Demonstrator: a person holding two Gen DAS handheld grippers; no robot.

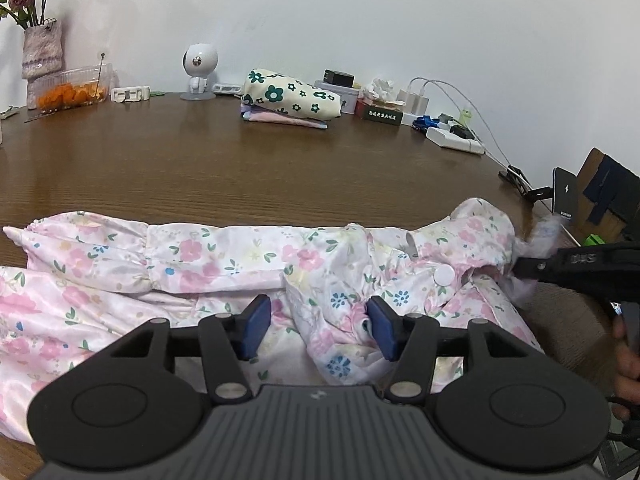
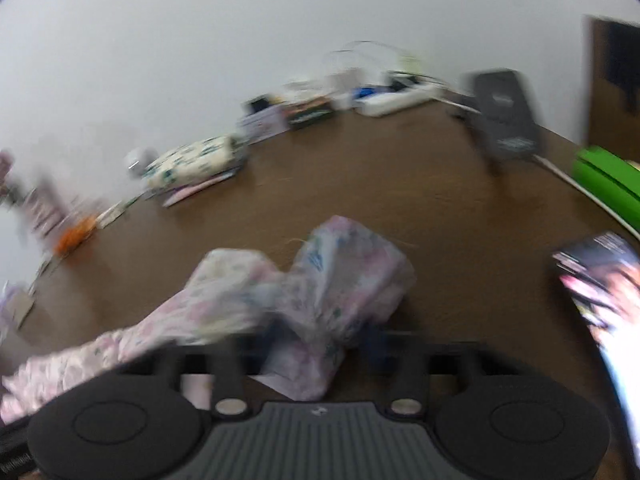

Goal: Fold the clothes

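Along the wall behind our work we see a folded stack of clothes, a small white astronaut figure, a clear tub of orange fruit, a vase of dried roses, chargers and a white power strip. None of it blocks us. The dark box beside the tissues carries a printed line too small for us to read.

The floral garment lies spread across the near edge of the wooden table. Our left gripper hovers over it with blue pads apart, a ridge of cloth between them. Our right gripper appears clamped on a bunch of the garment's right end, though its view is badly blurred and cloth hides the fingertips. A hand is cut off at the frame's right edge.
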